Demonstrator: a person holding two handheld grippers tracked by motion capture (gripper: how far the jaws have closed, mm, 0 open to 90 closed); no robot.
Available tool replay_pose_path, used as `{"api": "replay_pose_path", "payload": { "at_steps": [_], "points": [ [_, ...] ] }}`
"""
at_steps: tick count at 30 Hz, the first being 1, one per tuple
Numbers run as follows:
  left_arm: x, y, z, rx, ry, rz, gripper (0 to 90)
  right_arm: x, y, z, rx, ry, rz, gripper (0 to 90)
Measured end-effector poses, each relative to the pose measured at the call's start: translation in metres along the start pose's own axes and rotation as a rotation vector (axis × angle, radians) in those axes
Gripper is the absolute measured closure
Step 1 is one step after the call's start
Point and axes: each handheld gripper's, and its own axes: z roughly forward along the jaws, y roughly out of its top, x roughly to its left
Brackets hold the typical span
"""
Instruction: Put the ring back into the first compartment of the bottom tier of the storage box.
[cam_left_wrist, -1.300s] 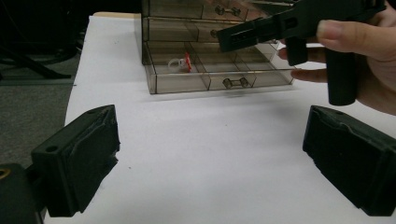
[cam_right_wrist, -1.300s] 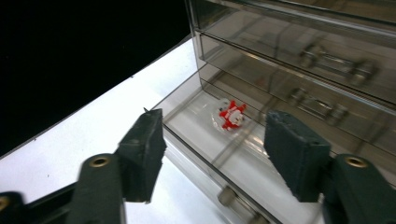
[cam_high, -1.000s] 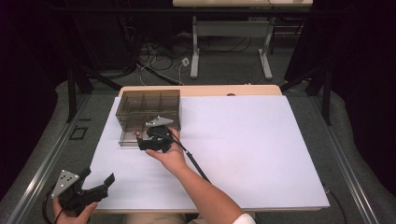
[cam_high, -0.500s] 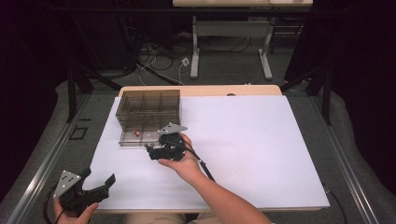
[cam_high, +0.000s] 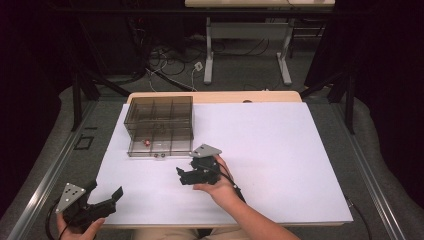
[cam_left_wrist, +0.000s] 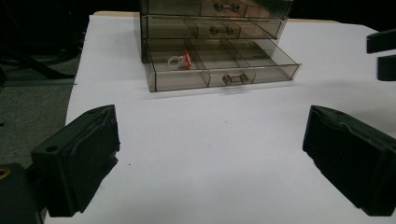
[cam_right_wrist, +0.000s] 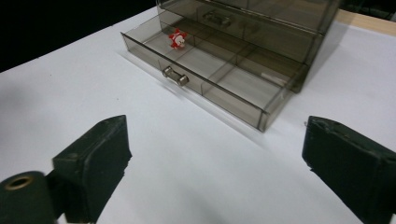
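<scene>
A smoky clear drawer cabinet (cam_high: 160, 120) stands at the table's back left. Its bottom drawer (cam_high: 160, 148) is pulled out. A small red-topped ring (cam_high: 147, 142) lies in the drawer's left compartment; it is seen again as the ring (cam_left_wrist: 183, 59) and the ring (cam_right_wrist: 177, 38). My right gripper (cam_high: 182, 176) hovers mid-table in front of the drawer and points at the drawer's metal handle (cam_right_wrist: 175, 76). Its jaws have just been opening and stand open, with nothing between them (cam_right_wrist: 215, 172). My left gripper (cam_high: 106, 189) rests at the near left corner, open and empty (cam_left_wrist: 210, 158).
White paper (cam_high: 280, 150) covers the table, bare to the right of the cabinet. The wooden table edge (cam_high: 250, 96) runs along the back. The right gripper's jaws (cam_left_wrist: 383, 53) show at the right edge of the left gripper view. Cables and table legs lie on the floor beyond.
My right gripper has drawn back from the drawer front toward the near right, and its jaws have spread. The red-topped ring now lies uncovered in the drawer. The left gripper has stayed put.
</scene>
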Motion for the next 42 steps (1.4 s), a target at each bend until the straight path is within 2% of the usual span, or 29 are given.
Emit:
{"api": "replay_pose_path", "payload": {
  "at_steps": [2, 4, 5, 7, 11, 12, 13, 14, 16, 17, 27, 33, 36, 42],
  "points": [
    [0.0, 0.0, 0.0, 0.003, 0.0, 0.004, 4.2, -0.006, -0.004, -0.008, 0.007, 0.005, 0.011, 0.7],
    [-0.001, 0.0, 0.001, 0.005, 0.001, 0.007, 4.2, -0.011, -0.009, -0.016, 0.0, -0.005, 0.046, 0.0],
    [-0.002, 0.0, 0.002, 0.005, 0.001, 0.006, 4.2, -0.014, -0.01, -0.018, -0.006, -0.006, 0.042, 0.0],
    [-0.003, 0.0, 0.002, 0.006, 0.002, 0.003, 4.2, -0.018, -0.014, -0.026, -0.003, -0.012, 0.069, 0.0],
    [-0.004, 0.0, 0.004, 0.01, 0.002, 0.009, 4.2, -0.028, -0.022, -0.042, 0.009, -0.037, 0.078, 0.0],
    [-0.004, 0.0, 0.004, 0.012, 0.003, 0.009, 4.2, -0.031, -0.025, -0.046, -0.009, -0.044, 0.089, 0.0],
    [-0.005, 0.0, 0.004, 0.016, 0.002, 0.011, 4.2, -0.033, -0.025, -0.05, 0.004, -0.042, 0.09, 0.0],
    [-0.005, 0.0, 0.005, 0.017, 0.004, 0.012, 4.2, -0.035, -0.027, -0.054, -0.024, -0.047, 0.099, 0.0],
    [-0.005, -0.001, 0.005, 0.021, 0.003, 0.014, 4.2, -0.039, -0.029, -0.062, -0.02, -0.056, 0.089, 0.0],
    [-0.006, -0.001, 0.006, 0.02, 0.003, 0.013, 4.2, -0.041, -0.031, -0.063, -0.041, -0.059, 0.085, 0.0],
    [-0.007, -0.001, 0.006, 0.023, 0.008, 0.013, 4.2, -0.058, -0.046, -0.089, -0.032, -0.104, 0.123, 0.0],
    [-0.006, -0.001, 0.006, 0.025, 0.012, 0.015, 4.2, -0.068, -0.054, -0.109, -0.034, -0.162, 0.12, 0.0],
    [-0.006, -0.001, 0.006, 0.025, 0.012, 0.015, 4.2, -0.074, -0.059, -0.119, -0.036, -0.186, 0.131, 0.0],
    [-0.005, -0.001, 0.006, 0.021, 0.016, 0.006, 4.2, -0.088, -0.068, -0.134, -0.047, -0.198, 0.186, 0.0]
  ]
}}
